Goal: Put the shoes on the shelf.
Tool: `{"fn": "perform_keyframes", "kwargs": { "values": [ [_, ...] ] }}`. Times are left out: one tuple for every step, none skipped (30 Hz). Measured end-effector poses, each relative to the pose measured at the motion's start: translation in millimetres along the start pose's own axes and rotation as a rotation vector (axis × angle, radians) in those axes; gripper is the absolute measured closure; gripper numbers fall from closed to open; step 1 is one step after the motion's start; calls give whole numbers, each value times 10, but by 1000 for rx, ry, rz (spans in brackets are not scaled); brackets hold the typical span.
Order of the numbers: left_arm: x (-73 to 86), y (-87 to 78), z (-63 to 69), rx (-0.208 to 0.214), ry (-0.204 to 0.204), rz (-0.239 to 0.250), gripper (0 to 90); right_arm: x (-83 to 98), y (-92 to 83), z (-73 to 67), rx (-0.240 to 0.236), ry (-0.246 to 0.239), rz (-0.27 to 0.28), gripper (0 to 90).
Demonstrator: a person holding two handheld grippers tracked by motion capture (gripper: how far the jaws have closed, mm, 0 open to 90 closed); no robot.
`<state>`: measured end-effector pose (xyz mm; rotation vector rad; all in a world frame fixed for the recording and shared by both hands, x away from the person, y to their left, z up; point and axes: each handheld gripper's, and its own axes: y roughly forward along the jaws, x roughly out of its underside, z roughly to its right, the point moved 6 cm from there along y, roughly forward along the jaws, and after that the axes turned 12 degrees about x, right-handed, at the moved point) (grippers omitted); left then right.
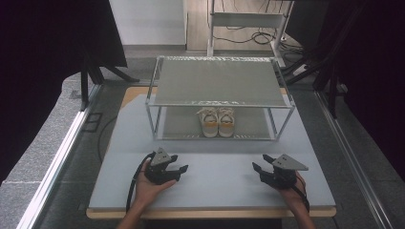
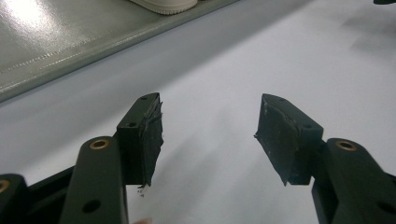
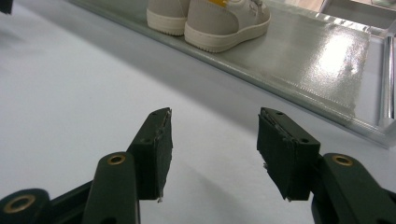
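The pair of white sneakers (image 1: 218,122) sits side by side on the lower shelf of the 2-tier shoe rack (image 1: 219,104), near its middle, heels toward me and yellow tabs showing at the back. In the right gripper view the nearer sneaker (image 3: 226,21) stands just behind the shelf's front lip. My left gripper (image 1: 177,170) and right gripper (image 1: 258,170) both rest low over the grey table (image 1: 215,186), well short of the rack, one on each side of the shoes. Both sets of jaws stand released with nothing between them; the left pads (image 2: 152,140) and right pads (image 3: 161,154) show only bare tabletop in the gap.

As I read it, the step is reaching in for the shoes. I would bring both grippers in level under the upper shelf, keeping clear of the front rail, take 1 heel with each, and close on the firm heel counter rather than the soft collar, so the shoes slide out without tipping.
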<state>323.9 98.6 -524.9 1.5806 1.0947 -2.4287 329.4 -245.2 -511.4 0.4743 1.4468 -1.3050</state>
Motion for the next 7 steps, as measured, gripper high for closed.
{"fn": "perform_keyframes", "kwargs": {
  "values": [
    [5,9,4,4,-2,-3,402,4,3,-3,0,-4,-2,446],
    [9,19,9,8,-3,-5,401,7,7,-3,-1,-6,-3,445],
    [13,25,13,7,-2,-10,400,10,9,-3,-1,-6,-4,444],
    [16,31,16,8,-1,-14,400,13,11,-4,0,-6,-5,442],
    [17,33,17,9,-2,-15,399,16,13,-5,3,-6,-6,438],
    [17,34,17,10,-3,-16,399,18,12,-6,6,-9,-7,435],
    [15,34,16,10,-4,-15,399,19,10,-7,9,-11,-8,432]
  ]
}}
